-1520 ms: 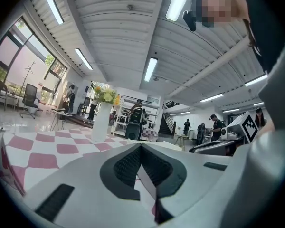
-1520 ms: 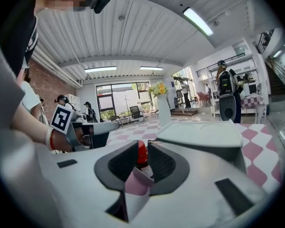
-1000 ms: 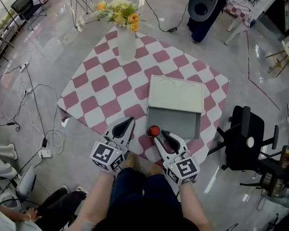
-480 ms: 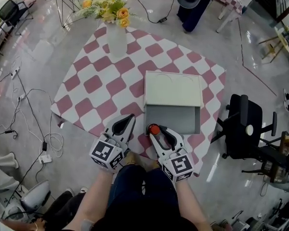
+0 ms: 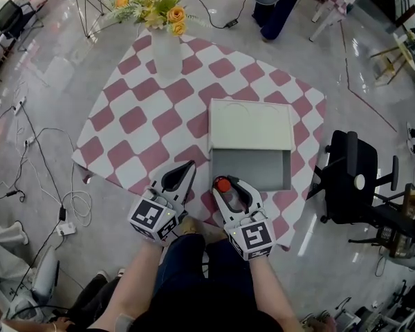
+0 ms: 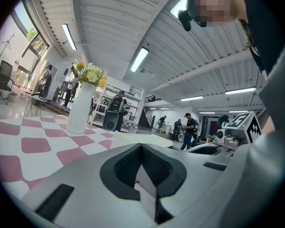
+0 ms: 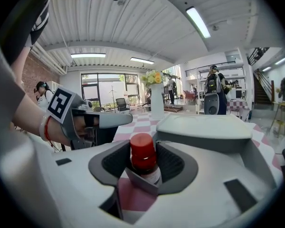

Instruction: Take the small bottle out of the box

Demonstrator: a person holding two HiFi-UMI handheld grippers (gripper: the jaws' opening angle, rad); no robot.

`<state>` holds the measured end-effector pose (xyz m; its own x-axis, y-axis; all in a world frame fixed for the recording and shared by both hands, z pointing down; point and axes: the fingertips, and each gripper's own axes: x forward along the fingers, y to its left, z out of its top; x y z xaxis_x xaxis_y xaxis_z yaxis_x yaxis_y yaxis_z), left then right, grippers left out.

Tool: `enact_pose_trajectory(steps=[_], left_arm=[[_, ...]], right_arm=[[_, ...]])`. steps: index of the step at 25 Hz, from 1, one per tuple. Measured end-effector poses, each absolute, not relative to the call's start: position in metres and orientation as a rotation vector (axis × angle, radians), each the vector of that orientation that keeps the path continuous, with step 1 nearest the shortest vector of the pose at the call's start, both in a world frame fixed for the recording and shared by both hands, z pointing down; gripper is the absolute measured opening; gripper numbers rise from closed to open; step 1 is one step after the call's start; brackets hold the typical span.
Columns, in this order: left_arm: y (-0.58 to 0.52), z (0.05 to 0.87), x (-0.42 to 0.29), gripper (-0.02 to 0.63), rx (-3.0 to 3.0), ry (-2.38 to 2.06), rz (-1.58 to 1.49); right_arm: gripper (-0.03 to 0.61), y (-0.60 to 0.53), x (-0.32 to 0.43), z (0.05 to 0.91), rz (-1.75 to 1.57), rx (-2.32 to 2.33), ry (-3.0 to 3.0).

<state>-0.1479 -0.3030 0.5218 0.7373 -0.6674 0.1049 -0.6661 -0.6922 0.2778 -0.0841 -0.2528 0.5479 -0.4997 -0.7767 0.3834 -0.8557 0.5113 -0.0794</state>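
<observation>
— What containers do we have, and what is in them?
— A white box (image 5: 285, 180) on the checked cloth (image 5: 135, 120). Its lid (image 5: 250, 125) covers the far half, and in the open near half we see only the grey floor. Beyond it a white vase (image 5: 166, 54) holds yellow flowers (image 5: 155, 9).
— And the small bottle (image 5: 224, 186)?
— Outside the box, upright on the cloth just beside its near left corner. It stands between the jaws of the right gripper (image 7: 144, 167), red cap (image 7: 142, 148) up. Those jaws are opening and stand wide; the pads flank the cap and we see no squeeze on it.
— The left gripper (image 6: 141, 156)?
— Jaws together with nothing between them, near the bottle on its left.
— Against a second ago?
— Then the bottle stood at the right gripper's tips with narrower jaws; now it sits deeper between them. Box and lid lie as before.
</observation>
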Motion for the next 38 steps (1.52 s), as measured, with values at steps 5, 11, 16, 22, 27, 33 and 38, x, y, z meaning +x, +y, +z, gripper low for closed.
enact_pose_trajectory(steps=[5,11,16,22,27,33,38], left_arm=[[-0.304,0.522,-0.150,0.002,2.643,-1.034,-0.002],[-0.303,0.524,-0.151,0.002,2.640,-1.038,-0.009],[-0.303,0.522,-0.154,0.002,2.633,-1.063,-0.009],[-0.301,0.522,-0.151,0.002,2.619,-1.086,-0.016],[-0.299,0.516,-0.144,0.002,2.620,-1.103,-0.021],[-0.295,0.510,-0.136,0.002,2.617,-1.125,-0.036],[-0.291,0.503,-0.129,0.002,2.620,-1.144,-0.042]], right_arm=[[0.172,-0.256,-0.086,0.549,0.351,1.388,-2.443],[0.155,-0.259,-0.083,0.548,0.324,1.405,-2.422],[0.153,-0.258,-0.078,0.545,0.330,1.426,-2.427],[0.153,-0.258,-0.067,0.538,0.324,1.426,-2.453],[0.153,-0.259,-0.053,0.529,0.335,1.436,-2.469],[0.153,-0.259,-0.036,0.518,0.345,1.450,-2.485],[0.153,-0.260,-0.021,0.508,0.328,1.455,-2.491]])
